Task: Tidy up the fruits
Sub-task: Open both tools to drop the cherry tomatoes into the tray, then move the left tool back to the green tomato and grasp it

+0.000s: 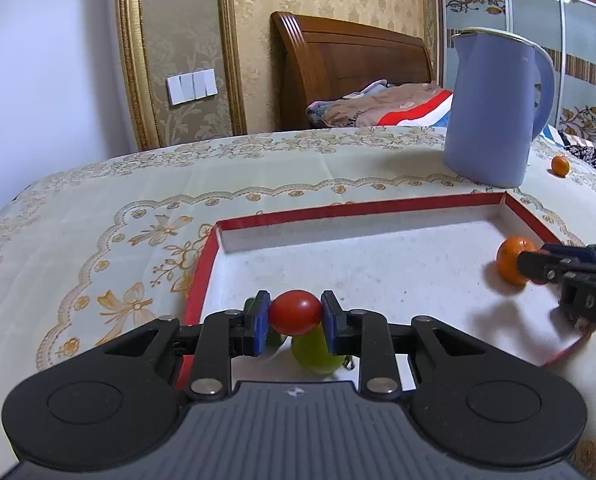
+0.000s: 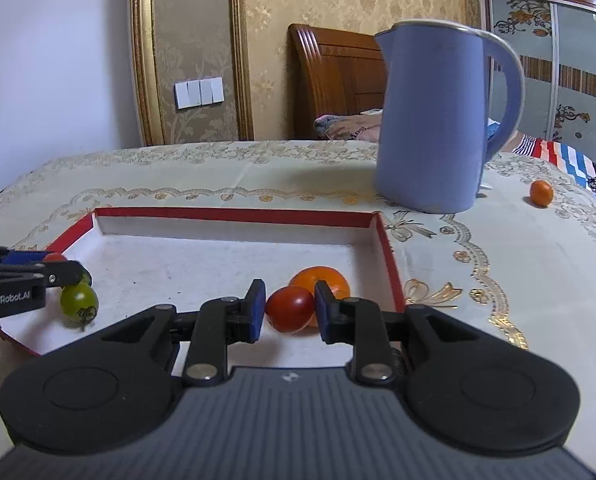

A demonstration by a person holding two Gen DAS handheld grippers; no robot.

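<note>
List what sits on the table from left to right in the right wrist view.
Left gripper → green tomato → red tomato held in the right gripper → orange → blue kettle → small orange outside the red-rimmed tray.

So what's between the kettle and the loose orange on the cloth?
Nothing: bare tablecloth between kettle and orange, clearest in the right wrist view.

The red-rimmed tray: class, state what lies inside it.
In the tray: an orange and green tomato. Both grippers' red tomatoes hover over it. Near side hidden.
</note>
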